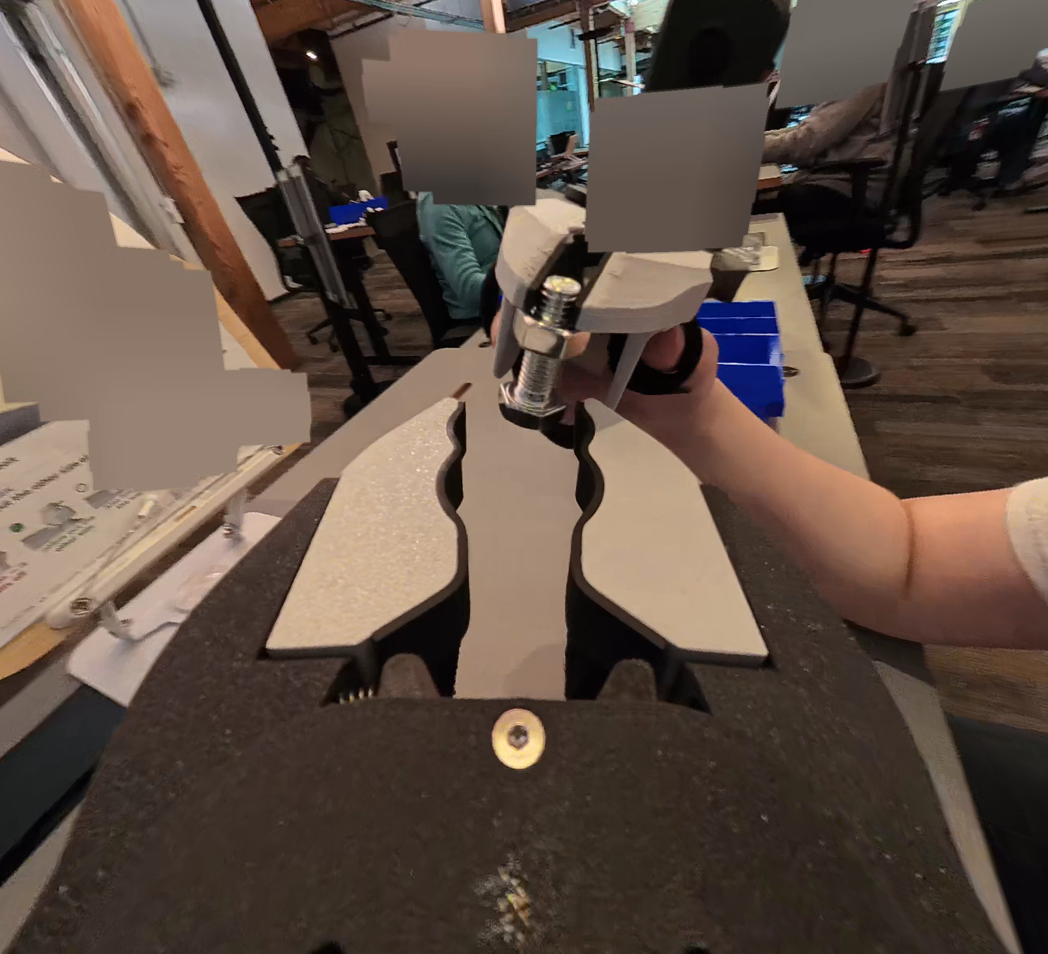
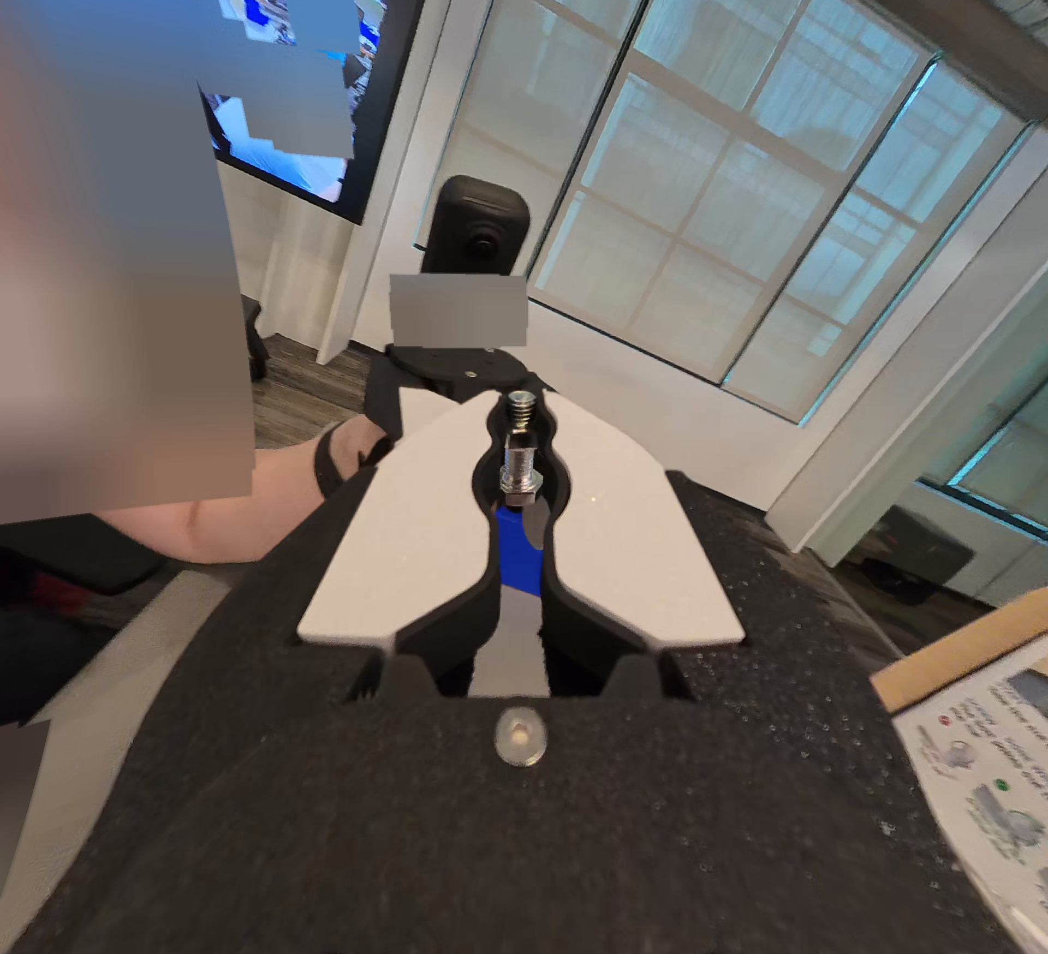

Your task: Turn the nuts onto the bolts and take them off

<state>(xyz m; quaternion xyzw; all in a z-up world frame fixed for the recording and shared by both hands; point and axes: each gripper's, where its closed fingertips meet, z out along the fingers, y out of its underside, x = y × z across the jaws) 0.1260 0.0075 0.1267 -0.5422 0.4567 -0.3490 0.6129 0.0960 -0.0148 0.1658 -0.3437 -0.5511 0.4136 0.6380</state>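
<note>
A silver bolt (image 1: 536, 360) with a hex nut (image 1: 539, 337) threaded partway down it is held up in the air. My right gripper (image 1: 553, 303) is shut on it at the nut. In the right wrist view the bolt (image 2: 519, 453) lies along the narrow gap of the right gripper (image 2: 519, 411), hex head (image 2: 519, 484) nearest the camera. My left gripper (image 1: 519, 416) is open, its tips on either side of the bolt's head (image 1: 530, 405) with clear gaps. The left gripper's black body (image 2: 453, 374) shows beyond the right fingers.
Blue bins (image 1: 743, 354) stand on a long grey table (image 1: 816, 377) behind the right hand. A printed instruction sheet (image 1: 45, 524) lies at the left and shows at the right wrist view's right edge (image 2: 992, 768). People sit at desks behind. A window (image 2: 737, 161) is opposite. My hands' fingertips stand some 5 centimetres from each other.
</note>
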